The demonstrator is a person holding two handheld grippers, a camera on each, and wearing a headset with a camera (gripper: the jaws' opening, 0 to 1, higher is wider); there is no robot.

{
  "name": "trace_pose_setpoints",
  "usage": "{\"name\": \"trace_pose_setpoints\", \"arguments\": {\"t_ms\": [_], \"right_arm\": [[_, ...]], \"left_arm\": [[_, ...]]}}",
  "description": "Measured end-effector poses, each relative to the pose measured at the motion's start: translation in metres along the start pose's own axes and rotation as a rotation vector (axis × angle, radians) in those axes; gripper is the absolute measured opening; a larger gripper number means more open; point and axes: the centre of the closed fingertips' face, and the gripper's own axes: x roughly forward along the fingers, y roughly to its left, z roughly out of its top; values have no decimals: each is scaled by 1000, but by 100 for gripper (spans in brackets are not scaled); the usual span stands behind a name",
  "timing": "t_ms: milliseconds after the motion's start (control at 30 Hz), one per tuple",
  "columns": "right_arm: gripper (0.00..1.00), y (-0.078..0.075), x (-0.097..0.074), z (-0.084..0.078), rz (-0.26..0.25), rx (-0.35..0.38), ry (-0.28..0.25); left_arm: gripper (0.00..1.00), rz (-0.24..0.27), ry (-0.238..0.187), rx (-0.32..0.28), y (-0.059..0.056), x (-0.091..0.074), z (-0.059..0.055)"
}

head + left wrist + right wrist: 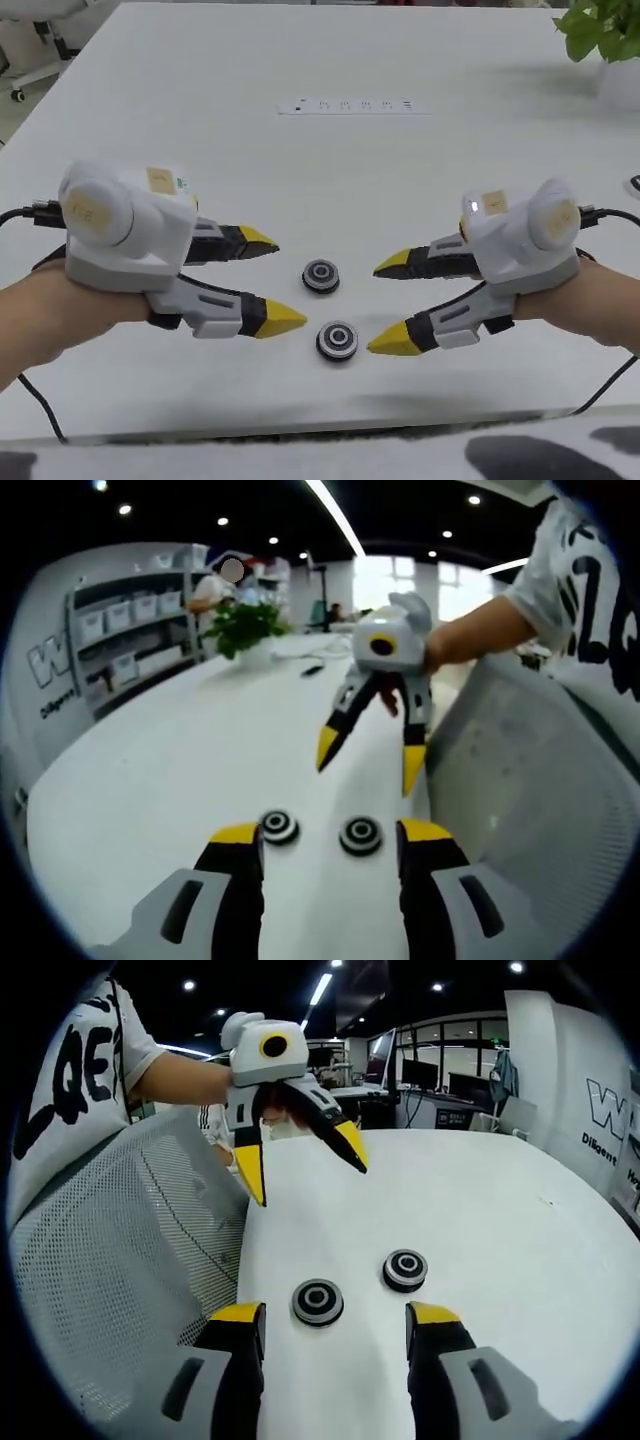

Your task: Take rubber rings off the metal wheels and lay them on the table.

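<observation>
White worktop (400, 60) carries a far wheel (321, 275) and a near wheel (337, 340), close together between the left gripper (290, 282) and right gripper (374, 308), both with jaws apart and empty; their rubber rings (337, 355) look soft and stretchy, best pinched at the outer edge.

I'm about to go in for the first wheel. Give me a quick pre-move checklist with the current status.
1. left tool open: ok.
2. right tool open: ok.
3. near wheel and far wheel lying flat on the table, apart from each other: ok.
4. Both wheels between the two tools, nothing in the way: ok.
5. Dark rubber ring in place on each wheel: ok.
6. How tightly the rings sit: cannot tell.
</observation>
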Motion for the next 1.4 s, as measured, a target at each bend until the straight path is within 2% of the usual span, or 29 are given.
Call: {"name": "trace_pose_setpoints", "arguments": {"t_ms": [500,900,1400], "right_arm": [[50,3,10,-6,32,-5,21],[49,3,15,-11,53,-7,34],[49,5,18,-16,67,-8,50]], "left_arm": [[52,-33,25,0,-4,13,-7],[47,-87,53,28,-16,29,-12],[36,-156,103,47,-30,47,-26]]}}
